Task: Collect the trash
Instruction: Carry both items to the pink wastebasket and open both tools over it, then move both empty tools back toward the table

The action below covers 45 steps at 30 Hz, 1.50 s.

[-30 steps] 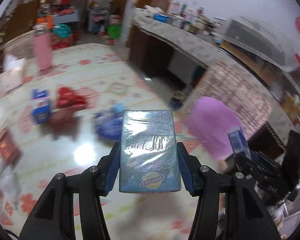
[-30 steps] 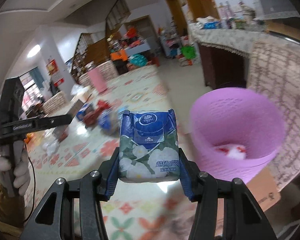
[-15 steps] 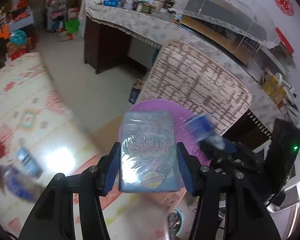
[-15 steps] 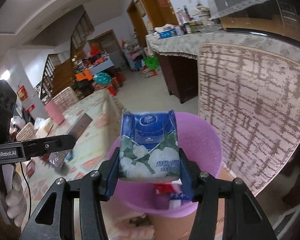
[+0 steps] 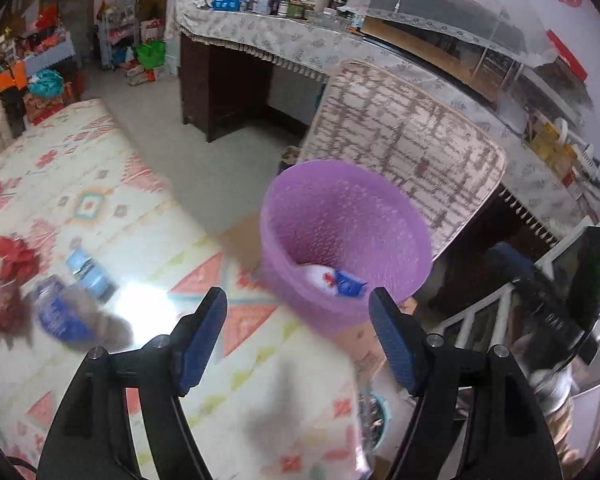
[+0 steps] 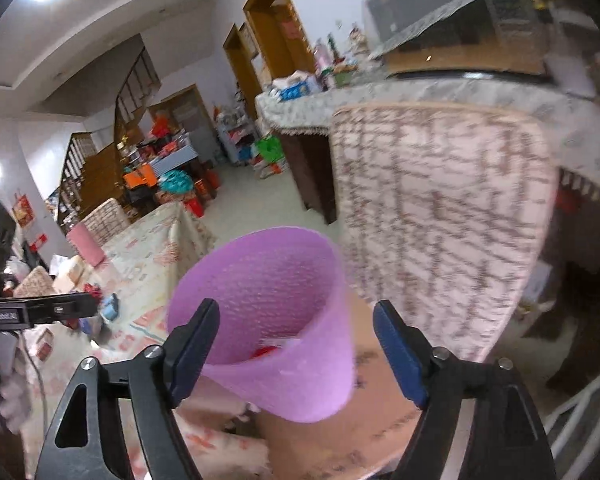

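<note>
Left gripper [image 5: 298, 312]: lower centre of the left wrist view. Black arms, blue pads; jaws opening, spread wide, nothing between them.

Right gripper [image 6: 296, 322]: lower centre of the right wrist view. Same build; jaws opening, spread wide, nothing gripped. The bin's rim shows through the gap behind them.

Purple waste bin [image 5: 342, 240]: centre of the left wrist view, just beyond the pads; perforated plastic wall, round mouth. It stands beside the table edge, in front of a chair back. In the right wrist view [image 6: 268, 320] it fills the lower centre, blurred.

Trash in bin [image 5: 340, 280]: white and blue packets with a red mark, lying at the bottom. The right wrist view shows a red scrap [image 6: 266, 352] inside; details too blurred to tell.

Table with patterned cloth [image 5: 80, 200]: left half of the left wrist view; pale cloth with red, orange and teal motifs.

Remaining trash on table: a red wrapper [image 5: 16, 254] at the left edge, a blue packet [image 5: 88, 272] near it, a blue-white bag [image 5: 58, 316] below; all blurred, lying well apart from the bin.

Chair back [image 5: 404, 152]: woven beige-brown cover, upper right of centre, just behind the bin.

Sideboard [image 5: 260, 36]: top of frame, lace-edged cloth, crowded with jars and boxes.
</note>
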Available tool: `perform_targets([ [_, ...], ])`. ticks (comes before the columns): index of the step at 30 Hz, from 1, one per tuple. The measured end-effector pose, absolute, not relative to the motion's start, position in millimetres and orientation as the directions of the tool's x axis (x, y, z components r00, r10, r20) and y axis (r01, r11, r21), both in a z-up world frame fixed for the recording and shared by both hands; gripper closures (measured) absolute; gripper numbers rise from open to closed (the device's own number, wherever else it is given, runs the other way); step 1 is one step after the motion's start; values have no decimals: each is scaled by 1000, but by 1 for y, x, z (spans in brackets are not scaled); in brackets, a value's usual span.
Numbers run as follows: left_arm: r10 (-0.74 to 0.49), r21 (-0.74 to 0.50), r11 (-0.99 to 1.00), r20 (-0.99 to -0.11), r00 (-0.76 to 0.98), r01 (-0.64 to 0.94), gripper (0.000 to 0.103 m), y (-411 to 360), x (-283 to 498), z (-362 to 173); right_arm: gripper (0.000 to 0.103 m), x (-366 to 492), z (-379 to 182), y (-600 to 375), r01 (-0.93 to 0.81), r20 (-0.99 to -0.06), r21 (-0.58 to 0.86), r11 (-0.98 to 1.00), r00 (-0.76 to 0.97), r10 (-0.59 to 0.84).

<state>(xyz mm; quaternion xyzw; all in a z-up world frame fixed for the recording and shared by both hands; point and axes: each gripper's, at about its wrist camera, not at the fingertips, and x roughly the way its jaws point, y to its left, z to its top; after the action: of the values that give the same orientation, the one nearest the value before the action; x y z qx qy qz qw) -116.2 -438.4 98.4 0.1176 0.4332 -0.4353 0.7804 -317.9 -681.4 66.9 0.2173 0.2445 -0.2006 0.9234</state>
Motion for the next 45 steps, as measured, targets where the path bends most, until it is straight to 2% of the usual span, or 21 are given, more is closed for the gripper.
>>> perform_targets([
  [5, -549, -202, 658, -788, 279, 725, 31, -397, -109, 99, 17, -351, 65, -689, 506, -552, 324, 800, 787, -274],
  [12, -453, -111, 808, -746, 488, 579, 31, -318, -101, 115, 17, -354, 70, -682, 484, -536, 355, 800, 806, -250],
  [14, -420, -98, 844, -732, 537, 527, 23, -288, -98, 121, 17, -347, 70, -670, 464, -540, 346, 816, 809, -232],
  [18, -372, -133, 902, -722, 584, 410, 22, -224, -91, 128, 17, -334, 71, -646, 408, -537, 357, 840, 826, -173],
  [23, -229, -95, 968, -715, 661, 232, 22, -143, -94, 129, 17, -307, 66, -612, 331, -549, 382, 863, 832, -76],
  [27, -62, -3, 997, -691, 720, 83, 22, -88, -103, 123, 17, -279, 65, -575, 254, -555, 406, 878, 832, 16],
  [29, -25, 5, 999, -690, 724, 40, 22, -65, -104, 119, 17, -267, 65, -555, 213, -555, 416, 884, 830, 61],
  [34, -53, -63, 998, -720, 692, 11, 22, -17, -93, 101, 16, -236, 61, -511, 148, -575, 417, 897, 807, 135],
  [40, -84, -46, 996, -768, 635, 77, 22, -14, -59, 71, 16, -207, 55, -474, 106, -607, 410, 906, 773, 184],
  [45, -168, -138, 986, -801, 575, 96, 22, -15, -14, 62, 16, -189, 54, -456, 92, -631, 396, 914, 750, 198],
])
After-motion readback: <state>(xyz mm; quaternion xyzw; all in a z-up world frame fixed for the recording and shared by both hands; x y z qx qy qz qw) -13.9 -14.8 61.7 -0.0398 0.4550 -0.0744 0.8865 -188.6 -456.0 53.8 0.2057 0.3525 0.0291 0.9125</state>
